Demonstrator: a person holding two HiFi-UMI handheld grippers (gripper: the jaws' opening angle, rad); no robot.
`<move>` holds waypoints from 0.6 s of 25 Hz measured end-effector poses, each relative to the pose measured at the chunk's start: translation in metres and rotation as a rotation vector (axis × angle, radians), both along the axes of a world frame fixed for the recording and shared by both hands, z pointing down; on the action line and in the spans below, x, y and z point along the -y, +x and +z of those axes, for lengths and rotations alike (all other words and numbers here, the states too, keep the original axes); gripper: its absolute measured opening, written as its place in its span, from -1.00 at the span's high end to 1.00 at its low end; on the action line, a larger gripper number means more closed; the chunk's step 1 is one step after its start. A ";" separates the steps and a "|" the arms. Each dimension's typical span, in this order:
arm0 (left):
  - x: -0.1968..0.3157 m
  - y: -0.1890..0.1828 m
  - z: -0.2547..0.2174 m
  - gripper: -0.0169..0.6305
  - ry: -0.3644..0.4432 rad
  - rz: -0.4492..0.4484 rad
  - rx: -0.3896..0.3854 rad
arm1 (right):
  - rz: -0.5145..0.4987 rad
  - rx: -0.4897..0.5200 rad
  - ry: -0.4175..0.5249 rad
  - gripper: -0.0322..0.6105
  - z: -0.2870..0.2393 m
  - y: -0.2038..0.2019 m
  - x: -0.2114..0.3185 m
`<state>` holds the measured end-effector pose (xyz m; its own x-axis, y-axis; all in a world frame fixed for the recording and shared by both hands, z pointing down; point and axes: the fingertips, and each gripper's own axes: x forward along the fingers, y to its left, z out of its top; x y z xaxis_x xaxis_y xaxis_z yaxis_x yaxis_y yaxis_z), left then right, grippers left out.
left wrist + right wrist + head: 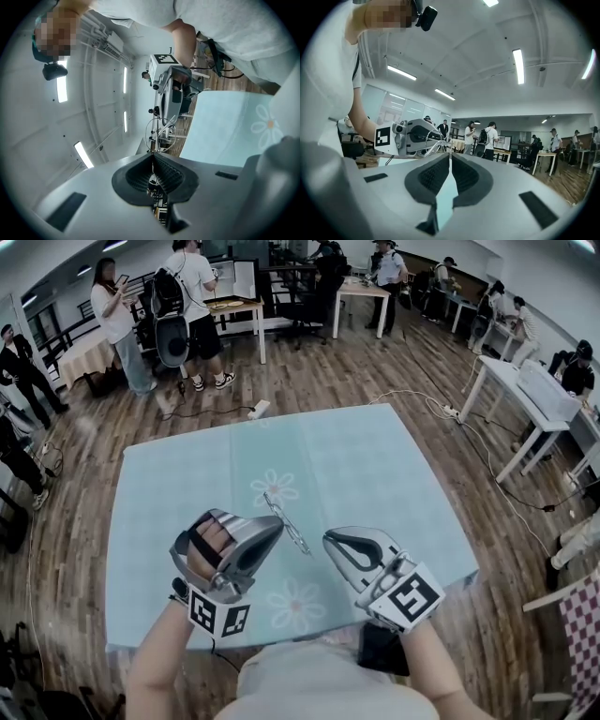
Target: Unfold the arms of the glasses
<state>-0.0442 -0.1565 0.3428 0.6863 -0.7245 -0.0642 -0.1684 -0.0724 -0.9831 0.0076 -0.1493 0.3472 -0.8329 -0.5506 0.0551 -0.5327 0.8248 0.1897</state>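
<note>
Thin wire-framed glasses [287, 520] hang in the air over the light blue table [375, 465], between my two grippers. My left gripper [278, 523] is shut on the frame. In the left gripper view the wire rims [161, 133] rise straight out of the closed pads at its tip [152, 154]. My right gripper [327, 538] faces it from the right with its jaws pressed together. In the right gripper view the glasses [437, 146] run right up to the seam of its tip [450, 153], and a thin arm seems pinched there. Each gripper shows in the other's view: right [171, 91], left [415, 136].
The tablecloth carries flower prints [275, 488]. White tables [525, 390] and a power strip with cables [259, 409] are on the wooden floor around it. Several people stand at the back of the room [117, 320].
</note>
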 end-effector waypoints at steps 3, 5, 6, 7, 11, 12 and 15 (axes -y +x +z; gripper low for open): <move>-0.001 -0.005 -0.002 0.91 0.003 -0.007 -0.003 | -0.033 0.003 -0.001 0.79 -0.001 -0.006 -0.009; -0.001 -0.006 -0.001 0.91 0.004 -0.007 0.002 | -0.060 0.002 -0.002 0.62 -0.001 -0.010 -0.015; -0.001 -0.006 -0.001 0.91 0.004 -0.007 0.005 | -0.071 -0.003 -0.001 0.62 -0.001 -0.011 -0.017; -0.001 -0.006 -0.001 0.91 0.004 -0.008 0.008 | -0.079 -0.006 -0.002 0.60 0.000 -0.012 -0.019; 0.002 -0.007 -0.003 0.91 0.000 -0.016 0.005 | -0.106 0.002 -0.020 0.56 0.000 -0.012 -0.026; 0.003 -0.008 -0.004 0.91 -0.001 -0.019 0.003 | -0.110 -0.001 -0.020 0.56 0.001 -0.012 -0.026; 0.007 -0.005 -0.005 0.91 -0.004 -0.022 0.001 | -0.112 -0.010 -0.021 0.55 0.004 -0.010 -0.024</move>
